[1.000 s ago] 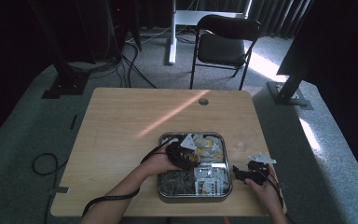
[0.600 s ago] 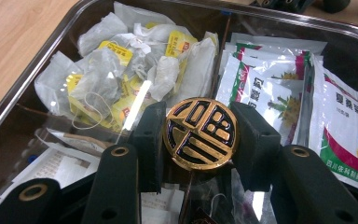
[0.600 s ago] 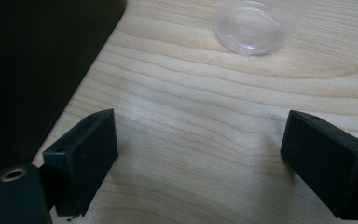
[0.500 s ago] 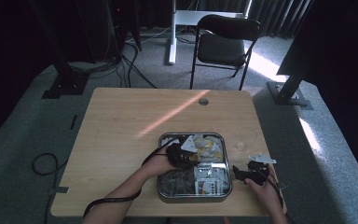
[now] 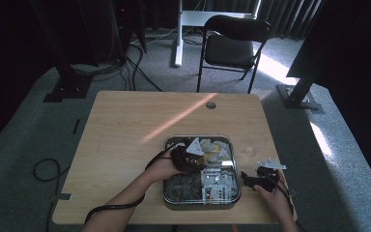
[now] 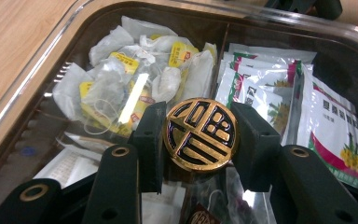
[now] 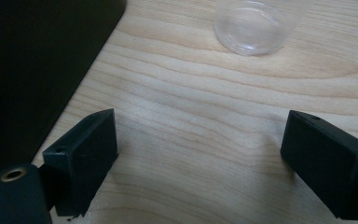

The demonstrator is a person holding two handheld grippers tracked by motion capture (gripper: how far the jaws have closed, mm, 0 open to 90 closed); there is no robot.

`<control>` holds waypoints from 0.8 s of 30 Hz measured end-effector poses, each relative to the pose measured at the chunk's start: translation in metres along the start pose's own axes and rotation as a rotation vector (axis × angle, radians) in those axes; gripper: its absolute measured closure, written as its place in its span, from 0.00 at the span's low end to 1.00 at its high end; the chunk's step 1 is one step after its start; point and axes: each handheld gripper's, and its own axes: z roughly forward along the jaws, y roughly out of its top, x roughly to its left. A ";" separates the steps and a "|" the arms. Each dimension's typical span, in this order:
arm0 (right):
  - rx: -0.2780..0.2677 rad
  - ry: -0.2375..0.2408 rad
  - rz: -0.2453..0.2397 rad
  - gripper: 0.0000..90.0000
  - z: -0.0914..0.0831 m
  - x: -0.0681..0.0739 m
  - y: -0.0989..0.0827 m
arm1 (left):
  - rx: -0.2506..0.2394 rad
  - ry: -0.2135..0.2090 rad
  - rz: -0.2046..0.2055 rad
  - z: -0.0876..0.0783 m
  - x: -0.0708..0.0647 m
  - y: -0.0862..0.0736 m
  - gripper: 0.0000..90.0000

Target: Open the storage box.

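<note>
From above, the left gripper [image 5: 189,158] sits over the middle of the clear tray [image 5: 232,145] at the near edge of the wooden surface [image 5: 125,125], but the person's hand hides what it grips. The left gripper view settles that: its two black pads [image 6: 148,140] are clamped on a round black-and-gold disc [image 6: 200,134], one pad on each side of its edge, the jaws having just closed onto it. The disc is held above the tray, with a heap of white tea bags with yellow tags [image 6: 130,88] behind it in one compartment and printed sachets [image 6: 279,98] in the compartment beside it.

The right gripper [image 5: 261,180] rests on the surface just right of the tray. Its own view shows the jaws standing wide apart over bare wood, with a small clear round dish [image 7: 251,28] farther off and the tray's dark wall [image 7: 28,70] at the left.
</note>
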 end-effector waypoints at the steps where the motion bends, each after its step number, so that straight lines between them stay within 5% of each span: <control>1: 0.000 0.000 0.000 0.11 0.000 0.000 0.000 | 0.002 0.005 0.005 -0.001 0.000 0.001 0.65; 24: 0.001 0.000 -0.001 0.11 0.000 0.000 0.000 | -0.007 0.084 -0.042 -0.044 0.019 -0.009 0.65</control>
